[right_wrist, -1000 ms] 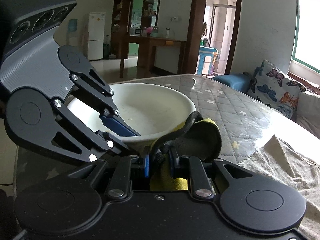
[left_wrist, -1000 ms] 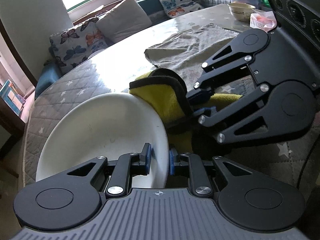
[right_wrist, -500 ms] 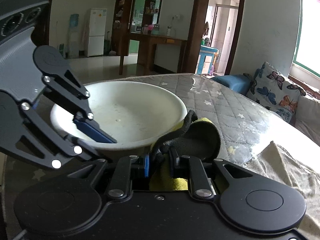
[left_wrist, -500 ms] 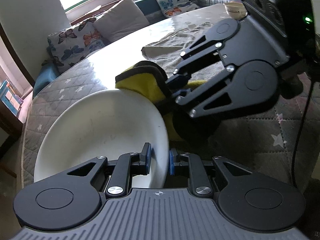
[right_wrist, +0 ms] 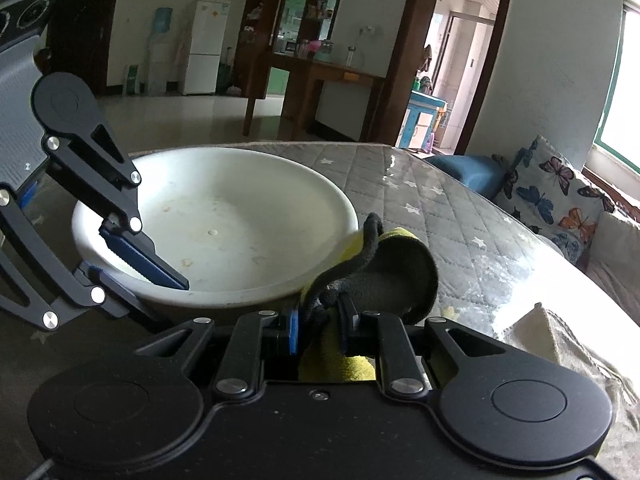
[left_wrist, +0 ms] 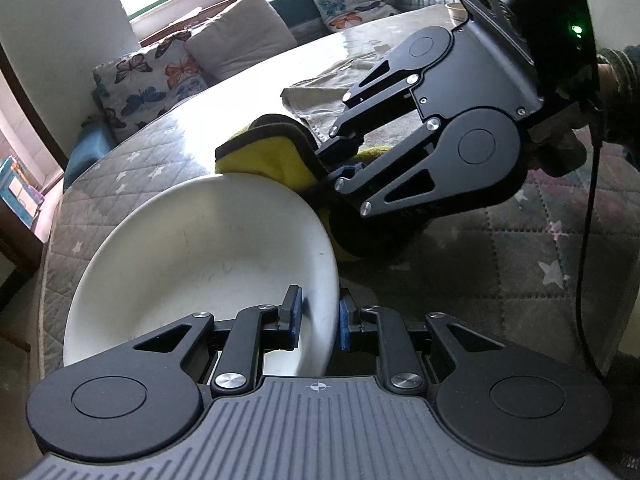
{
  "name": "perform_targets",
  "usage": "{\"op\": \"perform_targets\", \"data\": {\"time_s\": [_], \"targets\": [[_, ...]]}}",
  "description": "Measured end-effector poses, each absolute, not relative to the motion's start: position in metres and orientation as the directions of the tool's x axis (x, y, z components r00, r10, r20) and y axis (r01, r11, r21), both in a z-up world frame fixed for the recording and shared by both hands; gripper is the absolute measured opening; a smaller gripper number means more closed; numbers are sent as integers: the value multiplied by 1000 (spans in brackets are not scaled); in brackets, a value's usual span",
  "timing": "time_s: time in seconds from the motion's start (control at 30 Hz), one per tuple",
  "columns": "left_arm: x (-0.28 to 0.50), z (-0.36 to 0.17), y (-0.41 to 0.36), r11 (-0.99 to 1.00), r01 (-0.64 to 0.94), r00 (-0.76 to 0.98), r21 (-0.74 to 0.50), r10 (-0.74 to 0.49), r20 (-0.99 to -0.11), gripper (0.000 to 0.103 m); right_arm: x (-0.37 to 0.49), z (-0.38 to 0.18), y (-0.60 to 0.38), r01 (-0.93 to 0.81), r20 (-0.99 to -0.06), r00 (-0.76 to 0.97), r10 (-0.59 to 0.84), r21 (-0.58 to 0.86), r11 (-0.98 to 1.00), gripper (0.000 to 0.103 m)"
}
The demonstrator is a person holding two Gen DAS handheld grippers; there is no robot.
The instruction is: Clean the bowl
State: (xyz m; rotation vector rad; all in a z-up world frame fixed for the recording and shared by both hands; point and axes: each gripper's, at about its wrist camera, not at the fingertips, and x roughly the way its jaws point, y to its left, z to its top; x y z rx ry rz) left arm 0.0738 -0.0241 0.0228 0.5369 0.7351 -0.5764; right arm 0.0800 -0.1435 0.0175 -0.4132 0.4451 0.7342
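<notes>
A wide white bowl (left_wrist: 192,264) sits on the quilted table; small food spots show inside it in the right wrist view (right_wrist: 224,220). My left gripper (left_wrist: 319,322) is shut on the bowl's near rim, and it shows at the left of the right wrist view (right_wrist: 136,258). My right gripper (right_wrist: 318,330) is shut on a yellow cloth with a dark edge (right_wrist: 384,268). In the left wrist view the cloth (left_wrist: 272,156) hangs just past the bowl's far right rim, beside it, held by the right gripper (left_wrist: 344,156).
A grey towel (left_wrist: 332,80) lies on the table behind the cloth; it also shows at the right (right_wrist: 560,344). A small bowl (left_wrist: 456,10) stands at the table's far end. Butterfly cushions (left_wrist: 148,80) line a bench beyond the table edge.
My right gripper has risen and moved back from the bowl with the cloth. The bowl now sits lower and further off in the right wrist view. The left gripper keeps its hold.
</notes>
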Motion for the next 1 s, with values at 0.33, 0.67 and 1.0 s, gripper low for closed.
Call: {"op": "perform_targets", "data": {"time_s": [0.33,0.67,1.0], "targets": [[81,26,-31,727,636,621,257,-286,-729,19,71,18,-142,-714,-514,659,550,-197,672,20],[80,27,-31,726,641,614,249,-290,-734,21,65,20,-145,-722,-515,650,558,-189,666,20],[76,28,-27,718,653,603,242,-300,-739,19,48,23,-150,-734,-521,634,571,-174,656,20]]}}
